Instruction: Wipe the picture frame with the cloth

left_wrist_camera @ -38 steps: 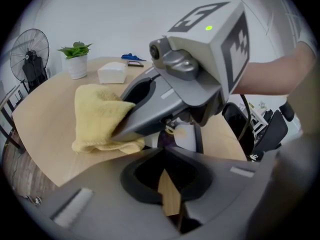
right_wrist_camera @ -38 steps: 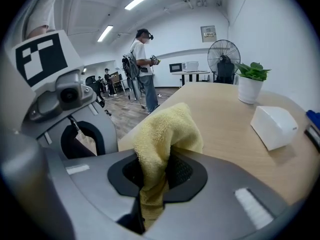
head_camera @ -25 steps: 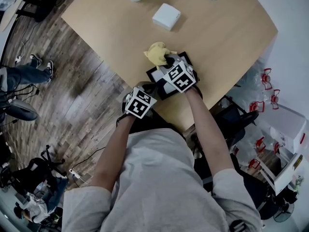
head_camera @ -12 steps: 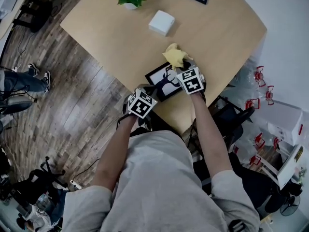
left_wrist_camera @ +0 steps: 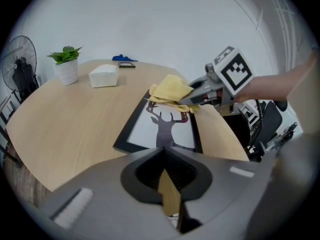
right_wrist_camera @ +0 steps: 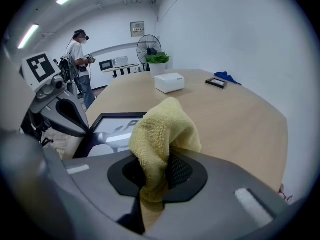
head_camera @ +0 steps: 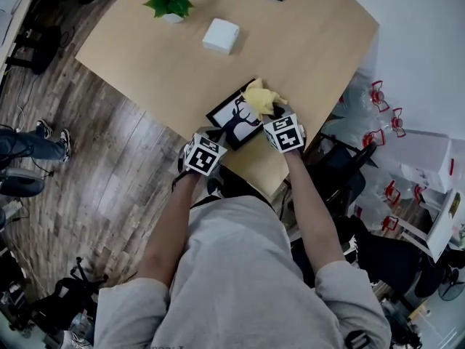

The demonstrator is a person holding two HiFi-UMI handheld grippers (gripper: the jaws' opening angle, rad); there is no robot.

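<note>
The right gripper (right_wrist_camera: pixel 154 176) is clamping the yellow cloth (right_wrist_camera: pixel 161 131) and resting it on the far right corner of the deer picture frame (head_camera: pixel 234 115), which is lying flat on the wooden table (head_camera: pixel 312 42). The left gripper (left_wrist_camera: pixel 169 196) is sitting just beside the frame's near edge. Its jaws are drawn nearly together, with only a wood-coloured sliver showing between them.
</note>
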